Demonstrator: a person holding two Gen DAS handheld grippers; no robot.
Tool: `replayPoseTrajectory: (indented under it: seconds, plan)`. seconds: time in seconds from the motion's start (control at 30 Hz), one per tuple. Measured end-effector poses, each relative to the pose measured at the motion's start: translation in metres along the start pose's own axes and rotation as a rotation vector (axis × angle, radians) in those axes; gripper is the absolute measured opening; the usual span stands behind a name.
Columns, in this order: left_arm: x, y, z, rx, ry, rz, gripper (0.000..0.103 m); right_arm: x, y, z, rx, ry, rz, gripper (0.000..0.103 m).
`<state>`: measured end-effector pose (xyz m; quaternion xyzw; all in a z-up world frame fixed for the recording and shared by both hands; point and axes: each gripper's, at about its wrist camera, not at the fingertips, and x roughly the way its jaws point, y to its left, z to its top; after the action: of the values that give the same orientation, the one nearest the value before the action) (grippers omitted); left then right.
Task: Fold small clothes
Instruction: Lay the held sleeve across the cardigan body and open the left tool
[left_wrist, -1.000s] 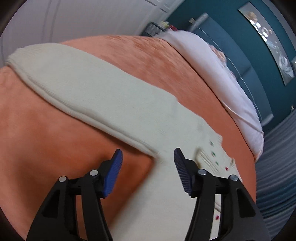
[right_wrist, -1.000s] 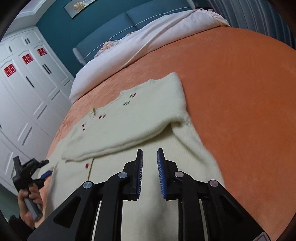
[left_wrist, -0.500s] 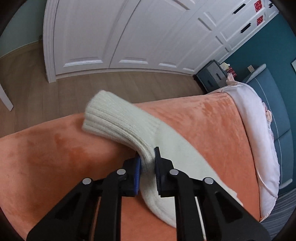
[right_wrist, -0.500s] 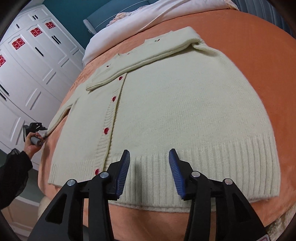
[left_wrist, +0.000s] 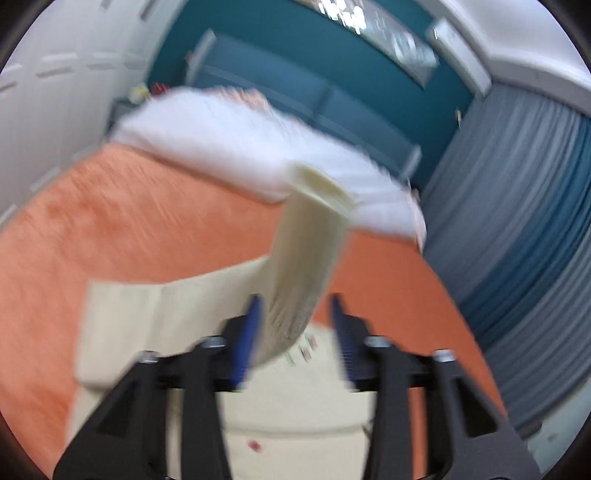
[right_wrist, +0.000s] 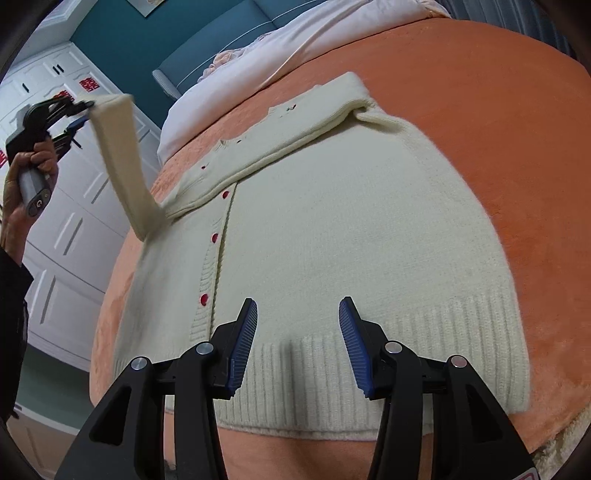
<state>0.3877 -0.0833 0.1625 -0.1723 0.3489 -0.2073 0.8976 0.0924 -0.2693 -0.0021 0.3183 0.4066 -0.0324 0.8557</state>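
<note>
A cream knit cardigan (right_wrist: 332, 236) with red buttons lies flat on the orange bedspread (right_wrist: 498, 110), its right sleeve folded across the chest. My left gripper (left_wrist: 295, 332), also in the right wrist view (right_wrist: 79, 110), has its jaws apart in its own blurred view, with the left sleeve (left_wrist: 310, 258) draped between them and lifted high above the bed. The sleeve (right_wrist: 122, 166) hangs from it down to the shoulder. My right gripper (right_wrist: 297, 343) is open and empty just above the ribbed hem (right_wrist: 332, 380).
A white duvet (right_wrist: 295, 44) and teal headboard (right_wrist: 221, 48) lie at the bed's far end. White wardrobe doors (right_wrist: 74, 229) stand to the left. Grey curtains (left_wrist: 517, 221) hang beyond the bed's right side. The bed's near edge (right_wrist: 295, 454) is just below my right gripper.
My left gripper has lifted the sleeve off the bed and swung it up over the cardigan, and its jaws now stand apart. My right gripper opened a little wider over the hem.
</note>
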Motion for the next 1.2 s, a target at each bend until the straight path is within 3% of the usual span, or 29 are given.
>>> replayPoseTrajectory:
  seconds: [0.13,0.2,0.27,0.37,0.5,0.67,0.83,0.87,0.9,0.93,0.97,1.0,1.03,1.1,1.17,1.2]
  plan:
    - [0.055,-0.006,-0.094,-0.004,0.216,0.015,0.067,-0.012,-0.017,0.013,0.002,-0.035,-0.026,0.047]
    - [0.060,0.024,-0.123,-0.109,0.274,0.039,0.067,-0.014,-0.022,0.025,-0.022,-0.049,-0.042,0.052]
    - [0.052,0.057,-0.141,-0.239,0.272,0.079,0.067,-0.011,-0.023,0.040,-0.054,-0.058,-0.043,0.053]
    - [0.031,0.119,-0.130,-0.404,0.200,0.150,0.067,0.006,-0.017,0.074,-0.087,-0.070,-0.025,0.053]
    - [0.005,0.181,-0.098,-0.535,0.080,0.213,0.067,0.054,0.007,0.131,-0.130,-0.067,-0.004,0.053]
    - [0.007,0.224,-0.089,-0.653,0.054,0.240,0.066,0.131,0.037,0.192,-0.118,-0.049,-0.004,0.053]
    - [0.009,0.242,-0.092,-0.736,0.039,0.228,0.052,0.195,0.040,0.215,0.011,0.010,-0.027,0.054]
    - [0.008,0.245,-0.092,-0.750,0.032,0.224,0.044,0.202,0.041,0.216,0.029,0.009,-0.028,0.054]
    - [0.006,0.246,-0.092,-0.761,0.026,0.226,0.034,0.207,0.045,0.218,0.028,0.000,-0.023,0.047]
    - [0.010,0.250,-0.089,-0.769,0.026,0.226,0.030,0.208,0.051,0.219,0.016,-0.001,-0.001,0.036]
    - [0.009,0.252,-0.088,-0.774,0.024,0.218,0.021,0.214,0.058,0.223,0.000,0.026,0.026,0.007]
    - [0.008,0.253,-0.086,-0.772,0.022,0.210,0.013,0.211,0.066,0.224,-0.013,0.022,0.028,0.007]
    - [0.006,0.253,-0.082,-0.770,0.014,0.200,0.011,0.201,0.076,0.228,-0.028,-0.012,0.050,0.007]
    - [-0.003,0.247,-0.073,-0.730,-0.032,0.185,0.003,0.162,0.100,0.243,-0.062,-0.128,0.151,0.006]
    - [-0.010,0.236,-0.061,-0.635,-0.073,0.215,0.002,0.119,0.117,0.248,-0.109,-0.246,0.224,0.006]
    - [-0.009,0.232,-0.058,-0.597,-0.069,0.231,0.003,0.106,0.119,0.247,-0.140,-0.290,0.219,0.005]
